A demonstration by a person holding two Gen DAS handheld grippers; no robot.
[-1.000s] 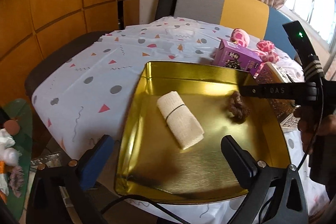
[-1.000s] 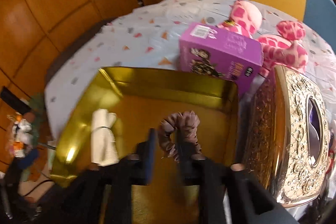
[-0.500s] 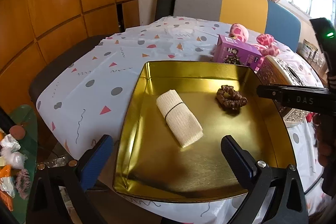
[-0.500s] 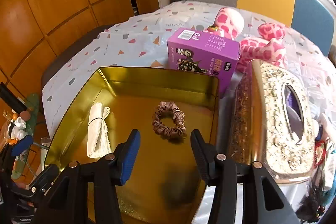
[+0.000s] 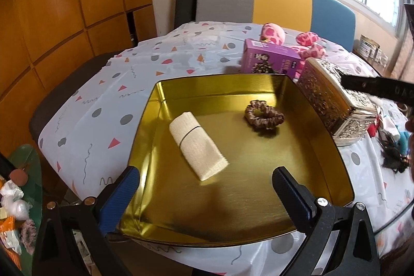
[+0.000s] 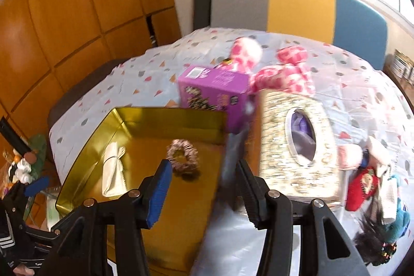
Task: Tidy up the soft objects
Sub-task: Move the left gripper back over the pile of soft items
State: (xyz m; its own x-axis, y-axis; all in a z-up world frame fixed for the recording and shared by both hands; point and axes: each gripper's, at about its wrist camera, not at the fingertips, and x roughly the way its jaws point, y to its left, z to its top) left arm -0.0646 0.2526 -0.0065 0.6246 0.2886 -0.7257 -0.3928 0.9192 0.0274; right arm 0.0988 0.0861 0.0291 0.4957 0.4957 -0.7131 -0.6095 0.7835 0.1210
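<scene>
Now the right gripper [image 6: 204,188] has let go of the brown scrunchie [image 5: 264,114]: it lies free in the gold tray [image 5: 233,211] beside the rolled cloth [image 5: 198,145]. Right jaws are apart and empty; the gripper has pulled back. Left gripper [image 5: 204,194] hangs wide and empty over the tray's near edge.

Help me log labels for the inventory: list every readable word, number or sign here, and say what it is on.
"DAS" stands on the black bar at the right edge of the left wrist view; the letters run off the frame.
The purple box carries print and a white label, too small and blurred to read.
</scene>
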